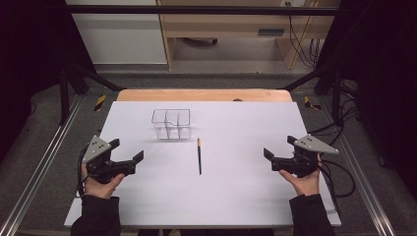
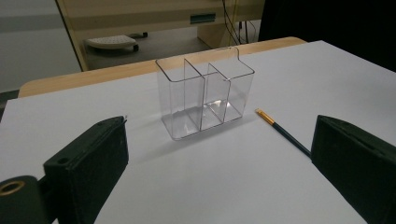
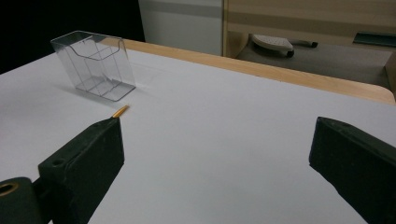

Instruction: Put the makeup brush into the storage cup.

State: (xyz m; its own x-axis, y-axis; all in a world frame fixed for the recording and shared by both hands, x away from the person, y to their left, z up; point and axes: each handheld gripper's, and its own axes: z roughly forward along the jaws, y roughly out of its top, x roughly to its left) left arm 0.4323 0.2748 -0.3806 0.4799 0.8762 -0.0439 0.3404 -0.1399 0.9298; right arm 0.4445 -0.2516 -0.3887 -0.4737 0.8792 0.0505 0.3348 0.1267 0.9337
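Clear plastic organizer, boxy and thin-walled, split by inner partitions into open-topped compartments, upright toward the far middle of a smooth white sheet over a pale wooden table with rounded corners. Just beside the organizer, nearer the person and slightly right of it: a slim dark pencil-like stick with a gold-coloured band at the end pointing toward the organizer, flat on the sheet, apart from the container. Well left of the organizer and nearer: left gripper, matte black, topped by a grey three-cornered plate, held in a hand in a dark sleeve, blocky jaws spread wide, nothing between them. Well right of the organizer: right gripper, same build, jaws likewise wide apart and empty. Seen from the left gripper view, organizer and stick between the two jaws, farther off.
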